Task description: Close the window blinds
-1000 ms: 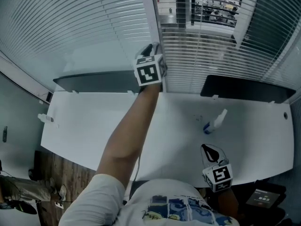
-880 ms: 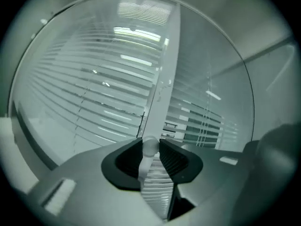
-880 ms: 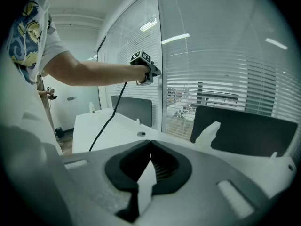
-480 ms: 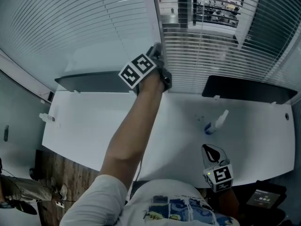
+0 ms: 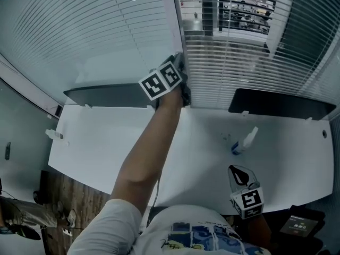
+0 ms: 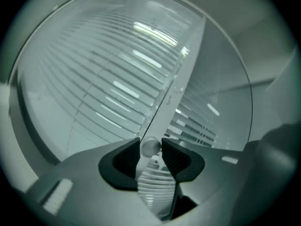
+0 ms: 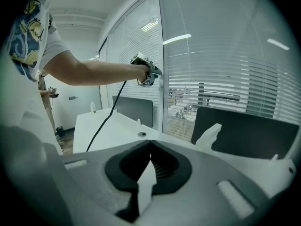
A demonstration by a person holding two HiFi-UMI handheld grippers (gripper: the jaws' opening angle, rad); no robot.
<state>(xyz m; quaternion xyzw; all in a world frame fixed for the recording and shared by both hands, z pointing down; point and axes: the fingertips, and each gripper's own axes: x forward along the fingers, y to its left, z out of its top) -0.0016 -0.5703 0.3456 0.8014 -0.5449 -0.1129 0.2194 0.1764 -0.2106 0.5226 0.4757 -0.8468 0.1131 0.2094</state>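
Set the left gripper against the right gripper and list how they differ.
The left gripper is raised to the window frame; the right gripper sits low by the desk's near edge. The left gripper's jaws, which have just been opening, have the blind wand between them, pads against it; the right gripper's jaws are together, empty. Both carry a marker cube.

My left gripper [image 5: 178, 62] rolls about its own line at the window: its marker cube [image 5: 162, 79] now shows two tilted faces where a second ago one face sat square-on. Its jaws have just been opening a little, with the clear tilt wand [image 6: 151, 147] between them, touching both pads.
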